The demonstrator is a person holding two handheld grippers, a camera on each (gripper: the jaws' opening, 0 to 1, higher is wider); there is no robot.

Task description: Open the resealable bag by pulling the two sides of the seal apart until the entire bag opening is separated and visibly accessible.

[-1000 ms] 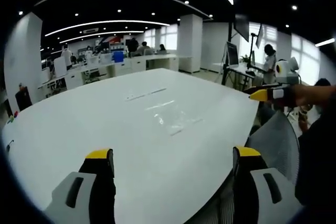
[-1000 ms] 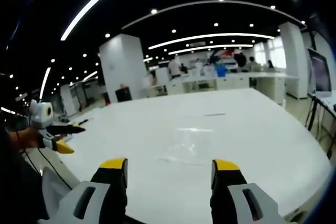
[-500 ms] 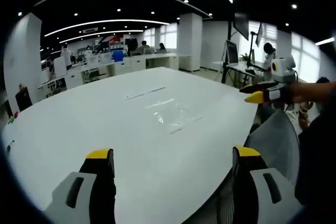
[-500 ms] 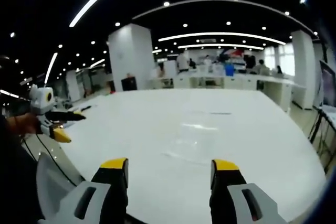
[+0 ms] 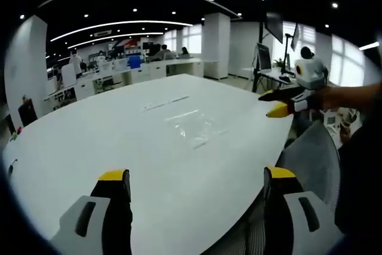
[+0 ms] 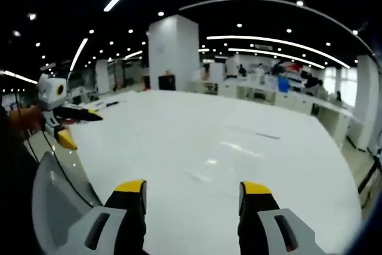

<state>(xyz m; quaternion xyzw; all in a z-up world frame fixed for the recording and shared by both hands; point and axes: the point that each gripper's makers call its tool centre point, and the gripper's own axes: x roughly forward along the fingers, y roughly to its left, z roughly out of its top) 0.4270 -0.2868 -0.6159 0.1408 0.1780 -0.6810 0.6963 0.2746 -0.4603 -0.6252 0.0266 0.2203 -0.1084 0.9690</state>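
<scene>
Looking along the left gripper (image 5: pixel 194 178) in the left gripper view, I am seeing its two yellow-tipped jaws standing wide apart with nothing between them, hovering above the near edge of a broad, glossy white table (image 5: pixel 89 141). The resealable bag (image 5: pixel 197 126) is lying flat on the table well ahead of the jaws, a thin clear plastic film that is glinting under the ceiling lights, with a paler strip along one edge. I cannot tell whether its seal is parted. A grey mesh chair back (image 5: pixel 313 162) is curving up beside the table's right edge. Above it the right gripper (image 5: pixel 270 103) is reaching in over the table's corner, its dark and yellow jaws parted and holding nothing.

Turning to the right gripper view, I am seeing that gripper's (image 6: pixel 192 188) own yellow-tipped jaws spread wide and empty over the smooth, reflective tabletop (image 6: pixel 179 129). The bag (image 6: pixel 230 159) is showing as a faint, shiny patch ahead of them. At the left, the left gripper (image 6: pixel 80 126) is coming into frame with its jaws apart, gripping nothing.
</scene>
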